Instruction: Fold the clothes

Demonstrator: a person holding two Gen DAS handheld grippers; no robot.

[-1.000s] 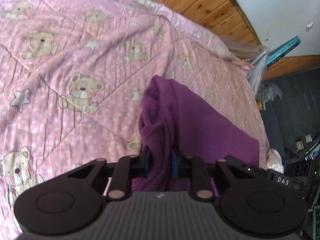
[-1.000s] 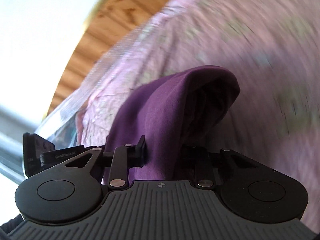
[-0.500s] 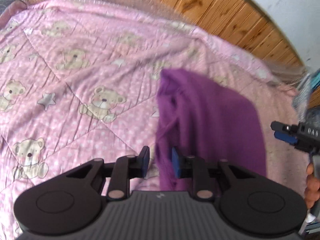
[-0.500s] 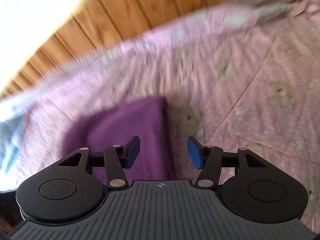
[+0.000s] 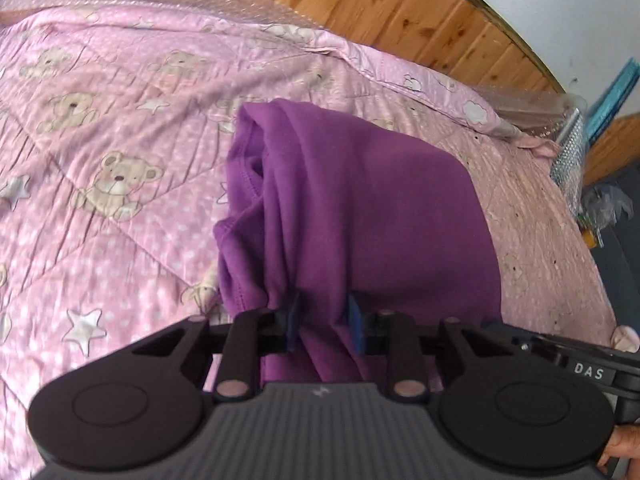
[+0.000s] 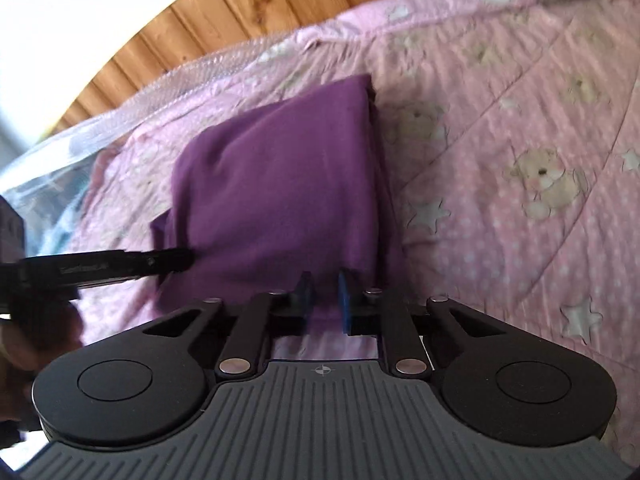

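Observation:
A purple garment (image 5: 360,200) lies folded on the pink teddy-bear quilt (image 5: 100,240), its bunched sleeves and neckline along its left side. My left gripper (image 5: 325,324) is at the near edge, shut on a gathered fold of the cloth. In the right wrist view the same purple garment (image 6: 280,184) shows as a smooth rectangle. My right gripper (image 6: 325,296) is shut on its near edge, close to the right corner. The left gripper's fingers (image 6: 172,260) reach into the cloth from the left. The right gripper's body (image 5: 588,368) shows at lower right in the left wrist view.
A wooden panelled wall (image 5: 400,12) runs behind the bed. Clear bubble wrap (image 6: 120,120) lies along the quilt's far edge. Off the bed's right side are a mesh basket (image 5: 568,156), a blue object and dark clutter. A hand (image 6: 32,336) holds the left gripper.
One second ago both grippers held the garment up. Half a second ago it lay on the quilt and the right gripper was open. Now both have shut on its near edge.

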